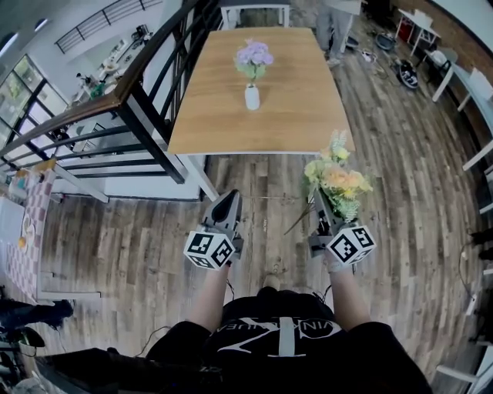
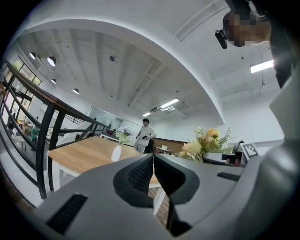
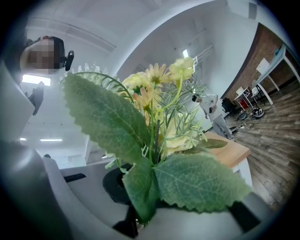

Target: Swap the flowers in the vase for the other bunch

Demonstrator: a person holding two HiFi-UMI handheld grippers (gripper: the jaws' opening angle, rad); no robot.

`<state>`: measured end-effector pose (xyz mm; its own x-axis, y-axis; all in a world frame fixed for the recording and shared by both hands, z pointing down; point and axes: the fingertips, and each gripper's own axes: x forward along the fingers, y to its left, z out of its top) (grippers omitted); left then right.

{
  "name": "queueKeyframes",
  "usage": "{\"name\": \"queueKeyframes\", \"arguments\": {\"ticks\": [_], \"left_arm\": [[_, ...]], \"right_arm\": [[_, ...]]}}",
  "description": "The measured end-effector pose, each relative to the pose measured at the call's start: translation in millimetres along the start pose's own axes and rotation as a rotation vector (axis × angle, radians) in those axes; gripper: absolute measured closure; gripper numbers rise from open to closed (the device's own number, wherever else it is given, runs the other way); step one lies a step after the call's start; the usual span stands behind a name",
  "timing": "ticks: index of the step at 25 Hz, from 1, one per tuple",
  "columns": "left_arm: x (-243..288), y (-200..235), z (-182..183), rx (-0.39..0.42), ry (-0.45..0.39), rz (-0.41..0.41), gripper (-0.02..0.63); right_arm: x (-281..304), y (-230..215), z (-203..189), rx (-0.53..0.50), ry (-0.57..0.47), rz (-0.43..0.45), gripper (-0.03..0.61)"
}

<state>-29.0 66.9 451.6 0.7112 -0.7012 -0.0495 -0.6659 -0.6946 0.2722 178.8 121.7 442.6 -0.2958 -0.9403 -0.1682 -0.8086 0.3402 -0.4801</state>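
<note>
A white vase (image 1: 252, 97) with purple flowers (image 1: 253, 55) stands on the wooden table (image 1: 216, 123) ahead; the left gripper view shows the vase (image 2: 116, 153) small and far off. My right gripper (image 1: 321, 209) is shut on the stems of a yellow flower bunch (image 1: 337, 178), which stands up from its jaws and fills the right gripper view with blooms (image 3: 157, 79) and big leaves. My left gripper (image 1: 228, 202) is shut with nothing in it, its pads (image 2: 142, 174) pressed together. Both grippers hang over the floor short of the table's near edge.
A black stair railing (image 1: 146, 85) runs along the table's left side. A person (image 1: 336, 23) stands beyond the far end of the table. White tables and chairs (image 1: 462, 85) line the right wall. Wooden floor lies between me and the table.
</note>
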Motion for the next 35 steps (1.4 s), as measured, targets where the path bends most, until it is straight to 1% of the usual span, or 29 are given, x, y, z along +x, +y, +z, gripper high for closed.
{"name": "queueKeyframes", "arguments": {"ticks": [8, 15, 18, 22, 31, 35], "left_arm": [[29, 9, -7, -0.008, 0.016, 0.002, 0.601], [55, 48, -2, -0.024, 0.003, 0.036, 0.601], [81, 65, 3, -0.028, -0.006, 0.039, 0.600], [122, 86, 11, -0.033, -0.019, 0.015, 0.600], [209, 132, 25, -0.043, -0.001, -0.039, 0.600], [240, 154, 28, -0.039, 0.015, -0.050, 0.600]], "right_arm": [[22, -20, 1, 0.008, 0.015, 0.007, 0.520], [59, -35, 6, -0.004, 0.019, 0.020, 0.520], [80, -47, 9, -0.018, 0.022, 0.012, 0.520], [112, -63, 8, -0.011, 0.037, -0.004, 0.520], [188, -100, 22, -0.017, 0.034, -0.034, 0.520], [216, -114, 18, -0.005, 0.036, -0.053, 0.520]]}}
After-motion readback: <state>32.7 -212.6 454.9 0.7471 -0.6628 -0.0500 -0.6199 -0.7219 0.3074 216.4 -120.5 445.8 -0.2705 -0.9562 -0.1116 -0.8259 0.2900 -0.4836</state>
